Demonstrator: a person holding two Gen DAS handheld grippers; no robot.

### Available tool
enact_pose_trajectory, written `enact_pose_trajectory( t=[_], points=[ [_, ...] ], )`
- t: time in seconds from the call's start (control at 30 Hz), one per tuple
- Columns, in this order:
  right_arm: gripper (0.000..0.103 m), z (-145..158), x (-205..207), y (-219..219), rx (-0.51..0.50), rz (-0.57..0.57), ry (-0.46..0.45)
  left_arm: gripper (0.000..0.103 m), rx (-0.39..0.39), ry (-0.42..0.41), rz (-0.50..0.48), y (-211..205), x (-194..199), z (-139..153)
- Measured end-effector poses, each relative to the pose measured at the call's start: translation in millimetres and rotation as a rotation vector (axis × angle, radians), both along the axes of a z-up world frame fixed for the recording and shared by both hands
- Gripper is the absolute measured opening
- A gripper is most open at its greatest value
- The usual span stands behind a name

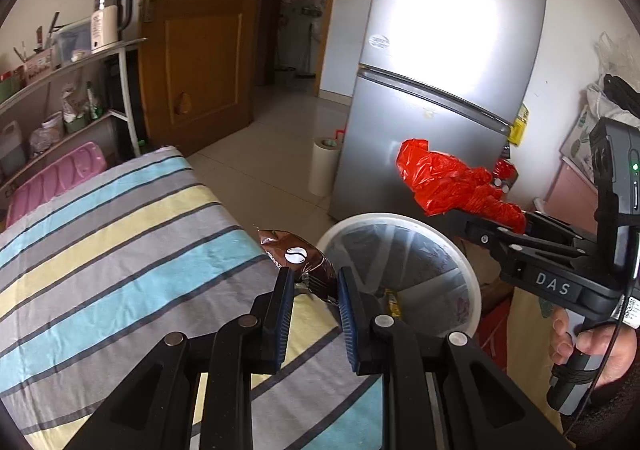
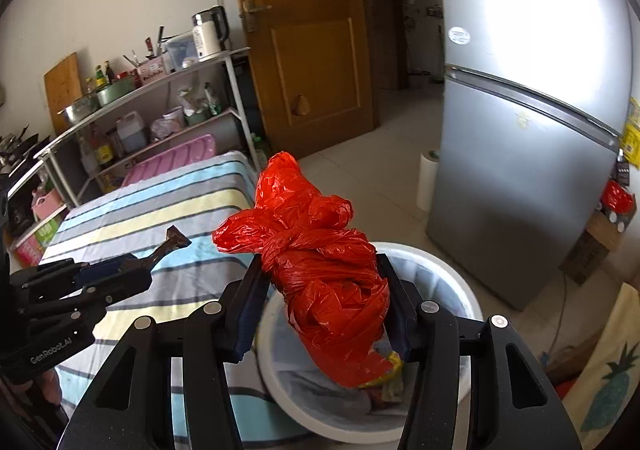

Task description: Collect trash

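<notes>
the left claw [image 1: 312, 290] is clamping a brown snack wrapper [image 1: 298, 256], its blue pads pressing the crinkled foil from both sides, and it is hanging over the edge of the striped bed [image 1: 120, 250], right beside the bin. the right claw [image 2: 320, 290] is gripping a knotted red plastic bag [image 2: 320, 270], squeezed between its two fingers, with the bag's loose end dangling over the mouth of the white trash bin [image 2: 452, 282]. a yellow wrapper [image 2: 384, 374] and other scraps are lying inside the bin, partly hidden by the bag. in the left wrist view the red bag is sitting above the bin's far rim, while the brown wrapper is just outside its near rim. beyond the bin, a silver fridge [image 1: 440, 90] is standing close by, with a white paper roll [image 1: 324, 166] on the floor next to it. on the far side of the bed, a pink board [image 2: 172, 158] is leaning by a metal shelf [image 2: 160, 90] crowded with bottles, bowls and an electric kettle [image 2: 208, 32]. farthest back, a wooden door [image 2: 308, 42] is standing beside a dark doorway.
</notes>
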State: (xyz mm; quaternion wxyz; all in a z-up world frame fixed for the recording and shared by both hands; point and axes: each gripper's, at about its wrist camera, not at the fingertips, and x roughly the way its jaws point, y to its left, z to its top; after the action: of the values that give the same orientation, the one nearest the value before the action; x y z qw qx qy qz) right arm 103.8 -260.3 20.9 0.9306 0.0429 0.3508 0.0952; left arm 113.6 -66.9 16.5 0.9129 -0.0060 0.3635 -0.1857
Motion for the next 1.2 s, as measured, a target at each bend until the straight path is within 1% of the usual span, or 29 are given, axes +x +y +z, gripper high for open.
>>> enact_pose_trajectory(
  t=[0.13, 0.27, 0.3, 0.37, 0.4, 0.47, 0.53, 0.6, 0.73, 0.87, 1.1, 1.2],
  points=[
    [0.053, -23, 5, -30, -0.011, -0.074, 0.063, 0.023, 0.015, 0.027, -0.071, -33, 11, -12],
    [0.053, -47, 12, -47, -0.046, -0.117, 0.136, 0.023, 0.026, 0.068, -0.117, -59, 21, -29],
    [0.053, -53, 14, -51, -0.056, -0.125, 0.151, 0.023, 0.035, 0.073, -0.114, -64, 23, -33],
    [0.053, -64, 20, -57, -0.062, -0.125, 0.184, 0.023, 0.085, 0.054, -0.114, -74, 24, -40],
    [0.053, -69, 22, -59, -0.070, -0.129, 0.200, 0.023, 0.092, 0.061, -0.117, -77, 26, -43],
    [0.054, -77, 26, -61, -0.081, -0.132, 0.220, 0.023, 0.068, 0.092, -0.128, -80, 29, -48],
    [0.054, -83, 26, -66, -0.084, -0.143, 0.239, 0.023, 0.080, 0.098, -0.126, -82, 30, -51],
    [0.055, -88, 25, -70, -0.077, -0.145, 0.252, 0.023, 0.072, 0.101, -0.128, -81, 29, -53],
    [0.059, -89, 22, -69, -0.081, -0.146, 0.252, 0.023, 0.070, 0.112, -0.111, -78, 33, -53],
    [0.060, -88, 20, -65, -0.069, -0.146, 0.240, 0.023, 0.066, 0.109, -0.093, -73, 32, -52],
    [0.060, -72, 7, -58, -0.051, -0.164, 0.187, 0.024, 0.056, 0.088, -0.075, -69, 25, -45],
    [0.060, -62, -4, -53, -0.056, -0.174, 0.150, 0.028, 0.073, 0.065, -0.061, -67, 18, -41]
  ],
)
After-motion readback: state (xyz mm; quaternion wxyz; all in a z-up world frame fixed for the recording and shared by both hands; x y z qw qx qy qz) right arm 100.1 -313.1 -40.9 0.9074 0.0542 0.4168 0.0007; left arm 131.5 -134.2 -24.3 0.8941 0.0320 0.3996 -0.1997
